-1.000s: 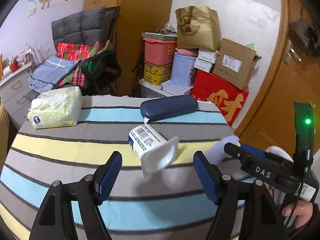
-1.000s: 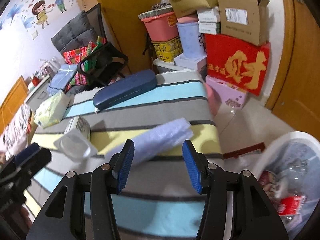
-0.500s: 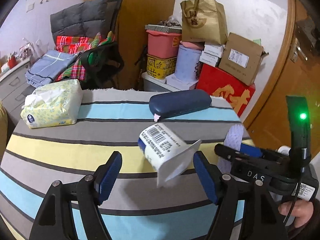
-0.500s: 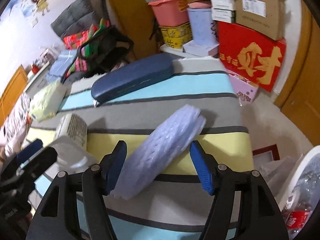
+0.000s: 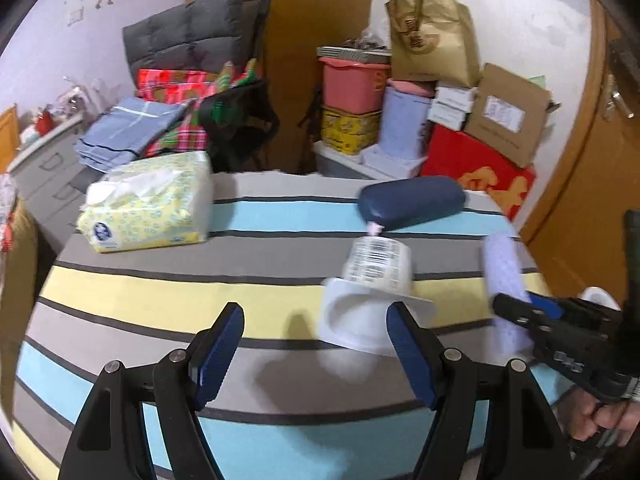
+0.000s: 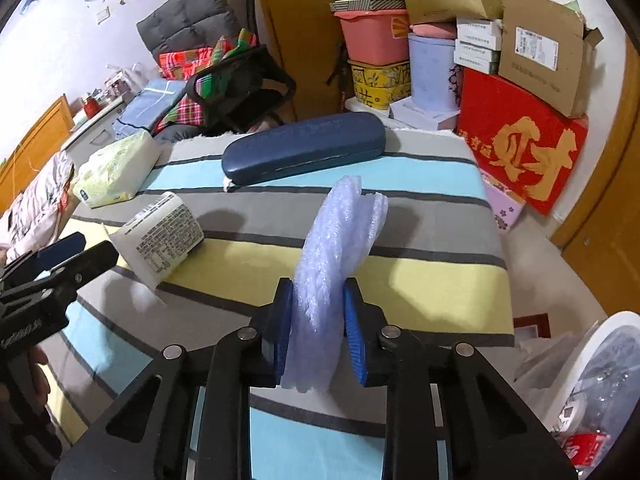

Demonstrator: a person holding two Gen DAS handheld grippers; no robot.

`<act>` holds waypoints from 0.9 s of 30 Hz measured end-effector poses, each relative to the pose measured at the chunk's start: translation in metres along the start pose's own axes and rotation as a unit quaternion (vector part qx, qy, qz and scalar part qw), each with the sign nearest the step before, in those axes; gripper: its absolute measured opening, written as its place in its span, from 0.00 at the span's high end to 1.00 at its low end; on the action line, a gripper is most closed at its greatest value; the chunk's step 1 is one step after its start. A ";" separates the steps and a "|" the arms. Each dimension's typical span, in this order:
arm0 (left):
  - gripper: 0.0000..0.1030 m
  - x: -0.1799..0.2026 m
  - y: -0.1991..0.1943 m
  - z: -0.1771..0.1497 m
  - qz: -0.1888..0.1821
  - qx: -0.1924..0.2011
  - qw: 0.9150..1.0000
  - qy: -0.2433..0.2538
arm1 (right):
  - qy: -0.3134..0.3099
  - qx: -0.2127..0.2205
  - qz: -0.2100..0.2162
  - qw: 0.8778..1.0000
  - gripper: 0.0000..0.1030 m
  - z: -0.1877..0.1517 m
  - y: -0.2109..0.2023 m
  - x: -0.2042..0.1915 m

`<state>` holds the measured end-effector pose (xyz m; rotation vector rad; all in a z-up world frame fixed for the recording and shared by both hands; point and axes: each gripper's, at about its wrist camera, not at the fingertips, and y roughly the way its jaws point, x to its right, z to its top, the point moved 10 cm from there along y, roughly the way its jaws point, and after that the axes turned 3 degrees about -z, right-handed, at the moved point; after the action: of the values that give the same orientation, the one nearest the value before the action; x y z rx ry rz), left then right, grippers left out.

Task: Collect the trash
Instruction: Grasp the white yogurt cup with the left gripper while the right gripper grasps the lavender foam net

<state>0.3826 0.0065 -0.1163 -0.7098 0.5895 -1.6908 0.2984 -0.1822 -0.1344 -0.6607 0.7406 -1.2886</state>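
My right gripper (image 6: pixel 316 320) is shut on a pale purple foam wrap (image 6: pixel 336 248), squeezing its near end; the wrap stands up from the striped table (image 6: pixel 420 280). It also shows in the left wrist view (image 5: pixel 502 276). An empty white yogurt cup (image 5: pixel 372 292) with a barcode label lies on its side, mouth toward me, just ahead of my left gripper (image 5: pixel 316 344), which is open and empty. The cup shows in the right wrist view (image 6: pixel 160 236) beside the left gripper's fingers (image 6: pixel 60 256).
A dark blue glasses case (image 6: pixel 304 148) and a yellow tissue pack (image 5: pixel 148 204) lie on the table's far side. A white trash bin (image 6: pixel 600 384) with rubbish stands on the floor at the right. Boxes and a chair stand behind.
My right gripper has closed on the foam wrap, which now stands upright. My left gripper has shifted left, so the cup now lies near its right finger.
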 end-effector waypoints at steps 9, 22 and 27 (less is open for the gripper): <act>0.23 0.024 0.007 0.006 -0.044 0.018 0.998 0.041 | 0.013 -0.001 0.011 1.000 0.75 -0.004 0.000 0.000; 0.23 0.021 0.039 0.002 -0.030 -0.003 0.998 0.046 | 0.001 -0.002 0.008 1.000 0.75 -0.005 0.002 -0.002; 0.34 0.027 0.040 0.000 -0.026 -0.004 0.998 0.063 | -0.001 0.000 0.005 1.000 0.75 -0.004 0.003 -0.002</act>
<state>0.4050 -0.0288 -0.1411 -0.6311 0.6713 -1.7920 0.2969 -0.1794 -0.1391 -0.6583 0.7414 -1.2772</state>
